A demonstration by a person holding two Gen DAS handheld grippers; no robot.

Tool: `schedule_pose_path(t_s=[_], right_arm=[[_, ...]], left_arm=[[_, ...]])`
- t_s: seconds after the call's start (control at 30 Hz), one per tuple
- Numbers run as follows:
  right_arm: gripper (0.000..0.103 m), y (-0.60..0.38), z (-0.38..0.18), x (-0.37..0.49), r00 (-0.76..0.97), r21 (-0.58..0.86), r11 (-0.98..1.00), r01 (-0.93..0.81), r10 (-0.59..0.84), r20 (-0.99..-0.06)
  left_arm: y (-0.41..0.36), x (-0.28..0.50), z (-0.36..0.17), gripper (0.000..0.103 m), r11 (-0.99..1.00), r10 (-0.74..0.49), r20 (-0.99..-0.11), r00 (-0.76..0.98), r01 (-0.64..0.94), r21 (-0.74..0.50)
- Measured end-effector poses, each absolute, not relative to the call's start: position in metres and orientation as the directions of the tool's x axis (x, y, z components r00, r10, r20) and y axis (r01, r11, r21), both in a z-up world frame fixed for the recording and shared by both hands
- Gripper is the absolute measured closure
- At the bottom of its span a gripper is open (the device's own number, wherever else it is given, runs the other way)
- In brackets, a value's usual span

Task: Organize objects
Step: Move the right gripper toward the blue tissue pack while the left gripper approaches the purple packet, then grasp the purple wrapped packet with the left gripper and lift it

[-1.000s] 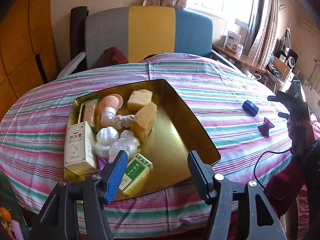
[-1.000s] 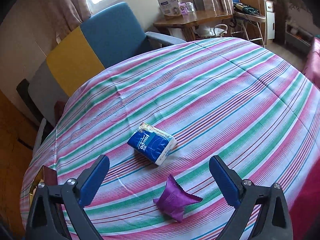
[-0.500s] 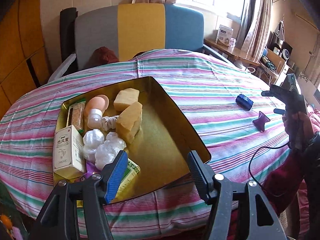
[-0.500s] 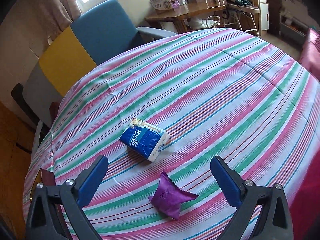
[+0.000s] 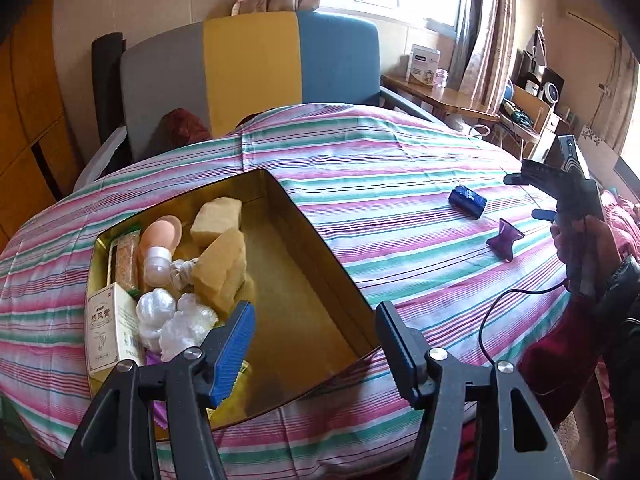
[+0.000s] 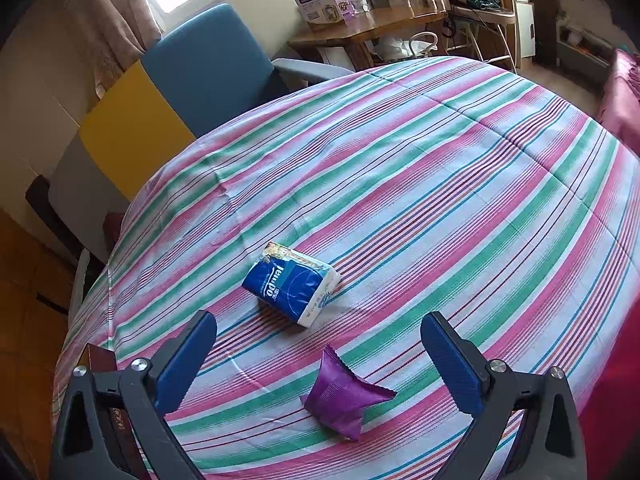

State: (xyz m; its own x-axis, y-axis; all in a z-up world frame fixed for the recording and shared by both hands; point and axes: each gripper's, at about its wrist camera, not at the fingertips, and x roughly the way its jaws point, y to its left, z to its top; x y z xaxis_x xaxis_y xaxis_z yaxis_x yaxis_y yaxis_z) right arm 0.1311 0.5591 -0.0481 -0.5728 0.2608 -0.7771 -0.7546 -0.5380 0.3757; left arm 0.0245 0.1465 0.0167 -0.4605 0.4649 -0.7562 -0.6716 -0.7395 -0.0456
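Note:
A gold tin tray (image 5: 320,248) lies on the striped tablecloth (image 5: 360,160), its left half filled with yellow sponges (image 5: 222,268), a white box (image 5: 110,328), white plastic balls (image 5: 176,320) and other small items. My left gripper (image 5: 312,344) hangs open and empty over the tray's near edge. A blue tissue pack (image 6: 290,288) and a purple sachet (image 6: 344,400) lie on the cloth; both also show far right, tissue pack (image 5: 467,201) and sachet (image 5: 504,238). My right gripper (image 6: 318,356) is open just above the sachet, nothing between its fingers.
A grey, yellow and blue chair (image 5: 248,76) stands behind the table. A wooden side table (image 6: 360,28) with a box is by the window. A hand in a red sleeve (image 5: 560,344) holds the right gripper, a black cable hanging from it.
The left gripper drew back toward the table's near edge, so the tray sits farther away and left in its view. The right gripper's view shifted only slightly; the pack and sachet stay put.

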Motion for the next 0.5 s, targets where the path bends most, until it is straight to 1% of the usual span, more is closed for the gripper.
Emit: schedule_pose_path(t_s=[0.2,0.5], right_arm=[[0.0,0.561,-0.045,0.134,-0.585,0.393,-0.523,-0.756,0.27,-0.765],[0.0,0.57,-0.043,0.146,-0.599,0.432,-0.473,-0.768,0.294,-0.745]], left_arm=[[0.17,0.027,0.017,0.04,-0.701,0.478,-0.761,-0.439,-0.712,-0.029],[0.246,0.015,0.005,0.04,-0.598,0.533,-0.791,-0.3,-0.795,-0.102]])
